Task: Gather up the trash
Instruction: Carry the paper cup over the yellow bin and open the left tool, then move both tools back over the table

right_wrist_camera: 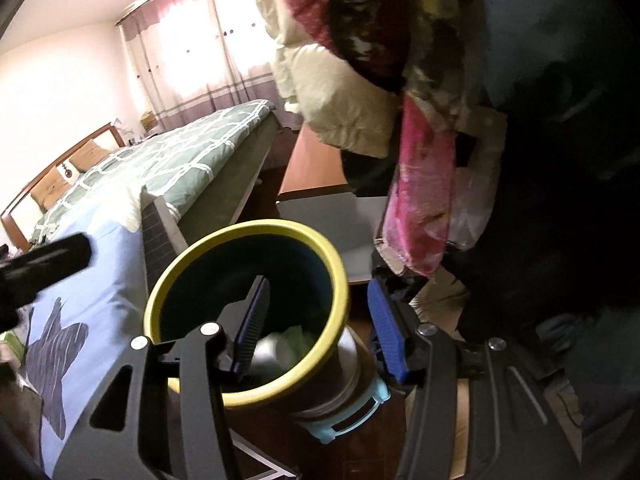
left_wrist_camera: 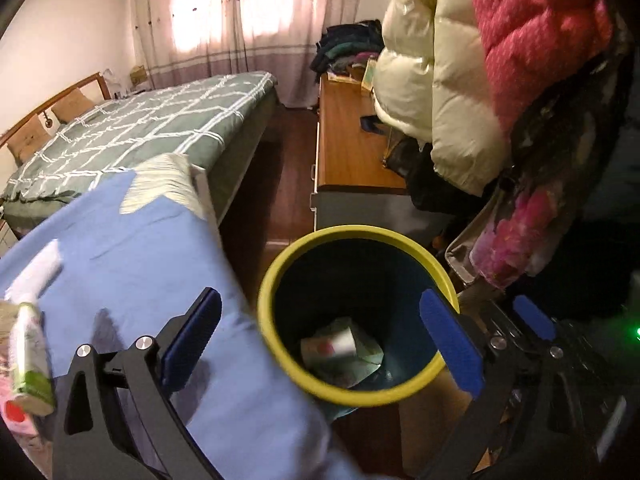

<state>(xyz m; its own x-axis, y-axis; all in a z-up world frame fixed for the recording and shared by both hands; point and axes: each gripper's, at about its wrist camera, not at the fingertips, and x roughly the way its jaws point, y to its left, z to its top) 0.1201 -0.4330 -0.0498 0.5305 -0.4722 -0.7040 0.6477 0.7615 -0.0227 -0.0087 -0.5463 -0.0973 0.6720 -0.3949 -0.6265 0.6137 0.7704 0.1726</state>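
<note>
A dark blue bin with a yellow-green rim (left_wrist_camera: 276, 344) stands on the floor beside a table with a blue cloth (left_wrist_camera: 132, 264). A white paper cup (left_wrist_camera: 330, 345) and crumpled paper lie in its bottom. My left gripper (left_wrist_camera: 320, 346) is open and empty, hovering over the bin's mouth. A green-and-white carton (left_wrist_camera: 30, 360) lies on the cloth at the far left. In the right wrist view my right gripper (right_wrist_camera: 320, 328) is open and empty; its left finger (right_wrist_camera: 254, 320) is over the bin (right_wrist_camera: 340, 280), its right finger outside the rim.
A green checked bed (left_wrist_camera: 140, 128) lies behind the table. A wooden dresser (left_wrist_camera: 348, 140) stands behind the bin. Puffy jackets (left_wrist_camera: 460, 60) hang at the right, close above the bin. A bottle with a light blue band (right_wrist_camera: 348, 412) is beside the bin.
</note>
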